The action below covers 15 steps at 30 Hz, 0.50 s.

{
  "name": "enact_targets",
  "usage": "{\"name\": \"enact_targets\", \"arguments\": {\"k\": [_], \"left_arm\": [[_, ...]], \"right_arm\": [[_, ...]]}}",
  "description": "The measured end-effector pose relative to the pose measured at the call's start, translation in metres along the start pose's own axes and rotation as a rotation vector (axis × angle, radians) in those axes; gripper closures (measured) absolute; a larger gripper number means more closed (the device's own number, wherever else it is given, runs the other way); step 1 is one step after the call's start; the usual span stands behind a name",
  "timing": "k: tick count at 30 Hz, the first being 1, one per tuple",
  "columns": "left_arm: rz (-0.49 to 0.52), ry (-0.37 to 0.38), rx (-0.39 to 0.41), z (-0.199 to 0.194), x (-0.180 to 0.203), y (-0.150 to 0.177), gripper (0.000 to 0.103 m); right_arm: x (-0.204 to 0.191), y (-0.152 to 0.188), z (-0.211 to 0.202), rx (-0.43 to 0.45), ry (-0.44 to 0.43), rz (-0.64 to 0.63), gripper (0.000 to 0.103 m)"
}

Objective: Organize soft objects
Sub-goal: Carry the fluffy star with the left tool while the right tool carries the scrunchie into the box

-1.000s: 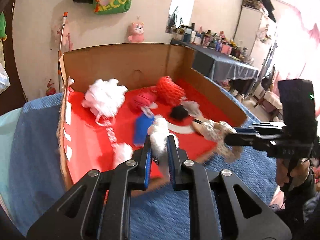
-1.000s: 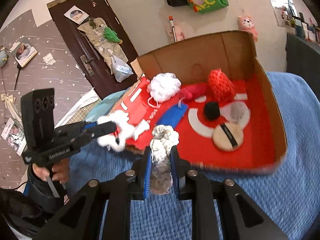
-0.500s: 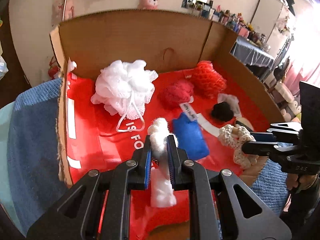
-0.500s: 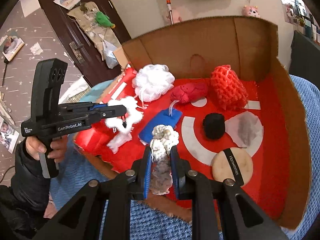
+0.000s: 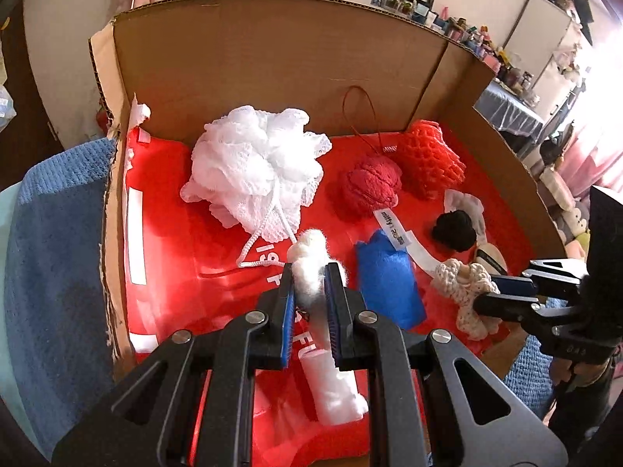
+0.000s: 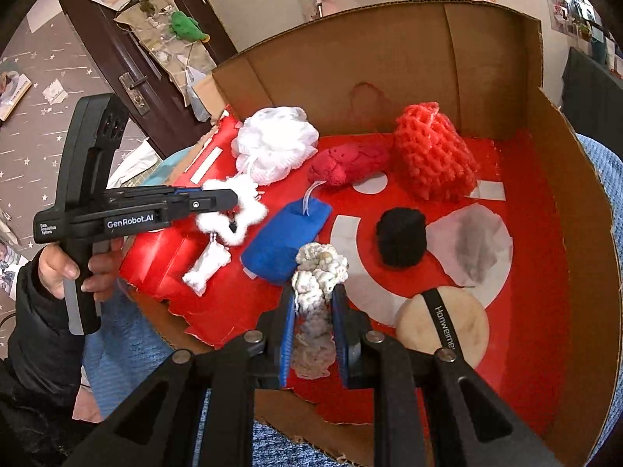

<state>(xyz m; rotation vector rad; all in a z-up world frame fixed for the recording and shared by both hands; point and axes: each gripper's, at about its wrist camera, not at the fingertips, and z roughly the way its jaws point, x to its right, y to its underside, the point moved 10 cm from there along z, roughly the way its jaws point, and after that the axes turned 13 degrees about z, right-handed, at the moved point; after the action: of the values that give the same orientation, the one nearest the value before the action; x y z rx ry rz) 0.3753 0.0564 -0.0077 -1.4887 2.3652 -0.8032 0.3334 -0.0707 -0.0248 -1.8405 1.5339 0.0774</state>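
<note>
Left wrist view: a cardboard box (image 5: 272,66) with a red floor sits on a blue towel (image 5: 54,241). Inside lie a white bath puff (image 5: 257,167), a red mesh sponge (image 5: 432,163), a blue pouch (image 5: 389,280) and a black ball (image 5: 453,229). The left gripper (image 5: 310,288) is clamped on a fluffy white toy (image 5: 311,264) over the box's front left. The right gripper (image 6: 314,311) pinches a cream crochet piece (image 6: 319,272) above the front middle.
</note>
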Motion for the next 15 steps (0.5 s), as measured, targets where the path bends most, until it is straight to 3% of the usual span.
{"name": "enact_targets", "arguments": {"k": [7,15], "left_arm": [[-0.04,0.009,-0.027,0.01,-0.003,0.001,0.09],[-0.038,-0.045,-0.063,0.016,-0.01,0.007,0.089]], "right_arm": [[0.0,0.001,0.004,-0.01,0.003,0.001,0.083],[0.003,0.002,0.009,-0.026,0.017,0.006,0.082]]}}
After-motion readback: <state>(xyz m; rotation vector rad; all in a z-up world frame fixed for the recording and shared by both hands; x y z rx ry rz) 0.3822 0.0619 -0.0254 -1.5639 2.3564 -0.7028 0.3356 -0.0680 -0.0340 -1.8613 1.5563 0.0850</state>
